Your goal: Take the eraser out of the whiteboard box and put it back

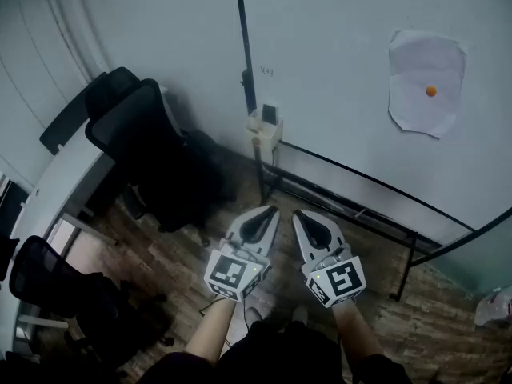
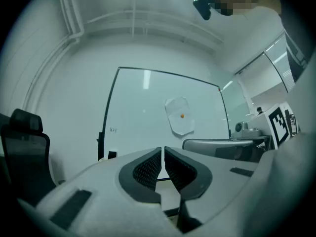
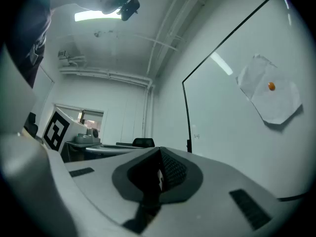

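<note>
Holding both grippers low and side by side, the person is pointing them toward the whiteboard (image 1: 336, 70). The left gripper (image 1: 270, 211) is sitting with its jaws all but closed, only a thin slit between the pads and nothing in it. The right gripper (image 1: 298, 214) is showing its jaws together, also empty. The eraser (image 1: 270, 113) is standing upright in the cream whiteboard box (image 1: 261, 133) by the board's black frame edge. It is lying ahead of both tips, well apart from them, untouched.
</note>
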{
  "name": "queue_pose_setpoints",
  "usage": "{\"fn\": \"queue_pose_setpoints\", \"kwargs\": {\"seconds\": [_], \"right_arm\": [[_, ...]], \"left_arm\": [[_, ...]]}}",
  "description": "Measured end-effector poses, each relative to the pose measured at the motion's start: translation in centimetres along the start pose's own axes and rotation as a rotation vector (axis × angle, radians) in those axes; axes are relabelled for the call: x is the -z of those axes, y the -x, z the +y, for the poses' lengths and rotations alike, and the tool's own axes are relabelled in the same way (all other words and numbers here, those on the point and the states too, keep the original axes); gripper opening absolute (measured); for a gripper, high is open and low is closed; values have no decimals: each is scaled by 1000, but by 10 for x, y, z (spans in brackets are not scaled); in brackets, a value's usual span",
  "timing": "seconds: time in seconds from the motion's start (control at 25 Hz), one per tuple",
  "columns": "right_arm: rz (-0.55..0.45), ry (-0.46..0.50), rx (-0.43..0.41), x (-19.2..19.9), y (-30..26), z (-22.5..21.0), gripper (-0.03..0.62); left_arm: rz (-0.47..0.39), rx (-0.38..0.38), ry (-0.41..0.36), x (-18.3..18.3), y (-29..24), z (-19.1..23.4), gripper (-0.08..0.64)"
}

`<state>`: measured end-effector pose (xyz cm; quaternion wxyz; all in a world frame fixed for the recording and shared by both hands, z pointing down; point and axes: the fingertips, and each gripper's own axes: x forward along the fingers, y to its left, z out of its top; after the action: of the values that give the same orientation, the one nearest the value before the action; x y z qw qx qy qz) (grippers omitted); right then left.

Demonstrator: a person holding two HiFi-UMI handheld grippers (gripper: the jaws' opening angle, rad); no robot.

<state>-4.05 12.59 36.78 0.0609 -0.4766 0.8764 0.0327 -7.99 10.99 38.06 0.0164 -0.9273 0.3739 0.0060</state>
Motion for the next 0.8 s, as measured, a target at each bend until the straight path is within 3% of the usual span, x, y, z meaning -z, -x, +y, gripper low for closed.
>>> {"fn": "queue_pose_setpoints", "kwargs": {"seconds": [0.8], "right_arm": [[-1, -36, 5, 4, 2, -9, 3]], "left_arm": [[-9, -4, -20, -6, -3, -5, 20]]}}
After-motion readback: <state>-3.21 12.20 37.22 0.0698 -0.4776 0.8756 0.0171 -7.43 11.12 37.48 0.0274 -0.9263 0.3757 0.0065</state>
